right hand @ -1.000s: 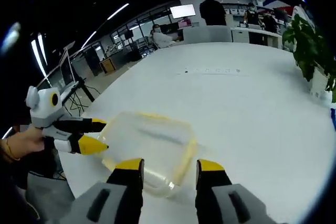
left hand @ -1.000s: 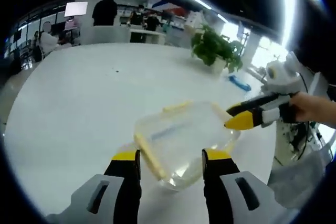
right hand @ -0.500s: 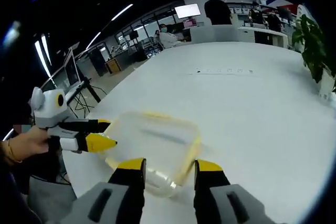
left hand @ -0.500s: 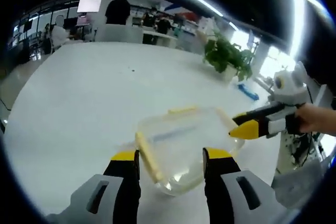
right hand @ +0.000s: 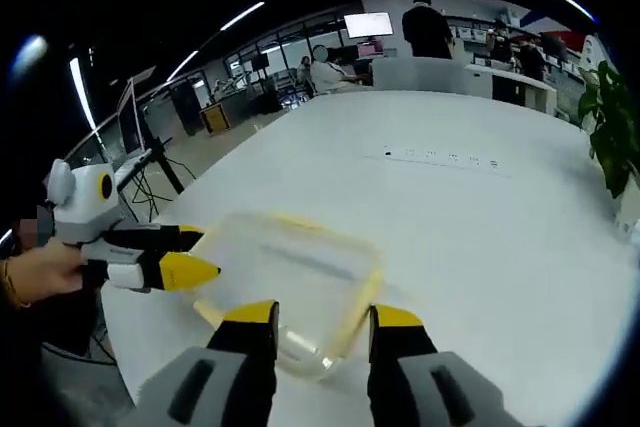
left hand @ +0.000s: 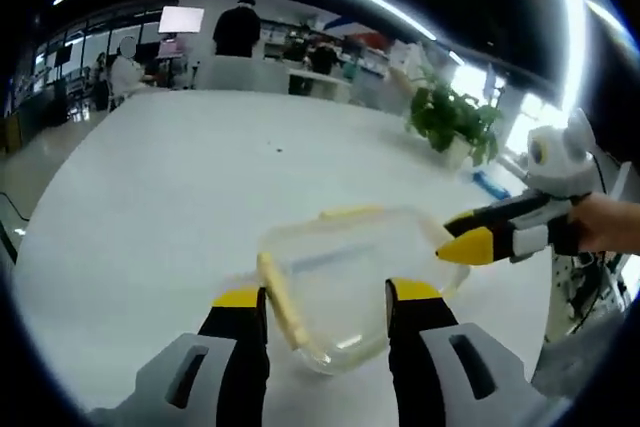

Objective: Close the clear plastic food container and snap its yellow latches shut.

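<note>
Two grippers are closing in on a clear container on a white table.

The container (left hand: 350, 282) is sitting near the table (left hand: 150, 197) edge with its lid on and yellow latches (left hand: 283, 299) along the sides. The left gripper (left hand: 325, 297) is hovering with its jaws spread wide, holding nothing, the container's near corner lying between them. The right gripper (right hand: 312, 312) is likewise gaping and empty at the opposite end. A potted plant (left hand: 452, 122) is standing farther back.
</note>
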A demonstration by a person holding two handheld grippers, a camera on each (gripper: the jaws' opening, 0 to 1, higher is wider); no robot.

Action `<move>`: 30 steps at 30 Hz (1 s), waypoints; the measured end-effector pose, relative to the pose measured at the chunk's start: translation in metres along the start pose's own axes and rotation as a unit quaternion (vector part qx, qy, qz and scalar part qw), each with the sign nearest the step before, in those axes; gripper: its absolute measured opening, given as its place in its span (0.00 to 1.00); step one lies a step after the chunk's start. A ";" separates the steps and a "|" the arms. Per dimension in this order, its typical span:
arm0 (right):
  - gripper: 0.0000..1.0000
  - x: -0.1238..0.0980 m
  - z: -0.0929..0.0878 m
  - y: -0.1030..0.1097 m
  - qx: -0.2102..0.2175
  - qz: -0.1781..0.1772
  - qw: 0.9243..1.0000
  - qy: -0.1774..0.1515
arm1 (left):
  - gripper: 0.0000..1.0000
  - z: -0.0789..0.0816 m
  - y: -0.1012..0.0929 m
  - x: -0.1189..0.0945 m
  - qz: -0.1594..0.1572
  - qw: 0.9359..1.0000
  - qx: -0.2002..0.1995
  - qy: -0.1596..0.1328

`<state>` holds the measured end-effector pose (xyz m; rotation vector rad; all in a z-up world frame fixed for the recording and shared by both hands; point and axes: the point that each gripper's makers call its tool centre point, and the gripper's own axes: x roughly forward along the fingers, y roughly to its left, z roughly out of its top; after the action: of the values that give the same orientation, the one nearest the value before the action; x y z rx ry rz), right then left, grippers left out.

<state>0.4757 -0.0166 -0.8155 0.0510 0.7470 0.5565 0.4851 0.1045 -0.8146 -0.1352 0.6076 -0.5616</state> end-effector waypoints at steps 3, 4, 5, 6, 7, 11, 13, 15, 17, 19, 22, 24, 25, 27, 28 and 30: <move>0.33 0.010 0.009 -0.005 0.002 0.002 1.000 -0.002 | 0.45 0.010 0.009 0.009 -0.001 1.000 0.006 -0.002; 0.33 0.013 0.012 -0.007 0.002 0.003 1.000 -0.003 | 0.45 0.011 0.011 0.010 -0.001 1.000 0.007 -0.001; 0.33 0.015 0.014 -0.008 0.001 0.005 1.000 -0.003 | 0.45 0.013 0.013 0.012 -0.001 1.000 0.007 0.000; 0.33 0.018 0.017 -0.009 0.002 0.005 1.000 -0.001 | 0.45 0.015 0.015 0.015 -0.001 1.000 0.008 -0.001; 0.33 0.020 0.019 -0.010 0.002 0.005 1.000 -0.001 | 0.45 0.016 0.017 0.017 -0.001 1.000 0.008 -0.001; 0.33 0.027 0.026 -0.014 -0.001 0.006 1.000 0.003 | 0.45 0.021 0.022 0.022 0.002 1.000 0.005 -0.002; 0.33 0.027 0.026 -0.014 -0.002 0.007 1.000 0.006 | 0.45 0.021 0.022 0.023 0.004 1.000 0.002 -0.002; 0.33 0.026 0.025 -0.014 -0.001 0.009 1.000 0.003 | 0.45 0.021 0.022 0.023 0.003 1.000 0.001 -0.003; 0.33 0.026 0.025 -0.014 0.001 0.009 1.000 -0.001 | 0.45 0.021 0.022 0.024 0.003 1.000 -0.001 -0.004; 0.34 0.026 0.026 -0.014 -0.002 0.007 1.000 -0.004 | 0.45 0.021 0.023 0.023 -0.001 1.000 -0.006 -0.002; 0.34 0.026 0.027 -0.014 -0.010 0.009 1.000 0.000 | 0.46 0.021 0.024 0.023 -0.007 1.000 -0.009 -0.005; 0.34 0.024 0.027 -0.014 -0.005 0.009 1.000 0.006 | 0.45 0.023 0.025 0.021 -0.010 1.000 -0.001 -0.009; 0.34 0.022 0.027 -0.016 -0.010 0.003 1.000 0.003 | 0.45 0.025 0.028 0.019 -0.005 1.000 0.010 -0.015; 0.35 0.017 0.027 -0.017 -0.009 0.003 1.000 0.002 | 0.46 0.029 0.032 0.014 0.000 1.000 0.001 -0.020; 0.35 0.015 0.027 -0.017 -0.007 0.003 1.000 -0.001 | 0.46 0.031 0.033 0.012 0.003 1.000 -0.010 -0.025; 0.35 0.009 0.028 -0.016 -0.005 0.002 1.000 -0.008 | 0.47 0.034 0.034 0.006 0.001 1.000 -0.004 -0.028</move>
<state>0.5069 -0.0220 -0.8045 0.0468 0.7294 0.5628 0.5241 0.1288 -0.7993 -0.1564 0.5563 -0.5513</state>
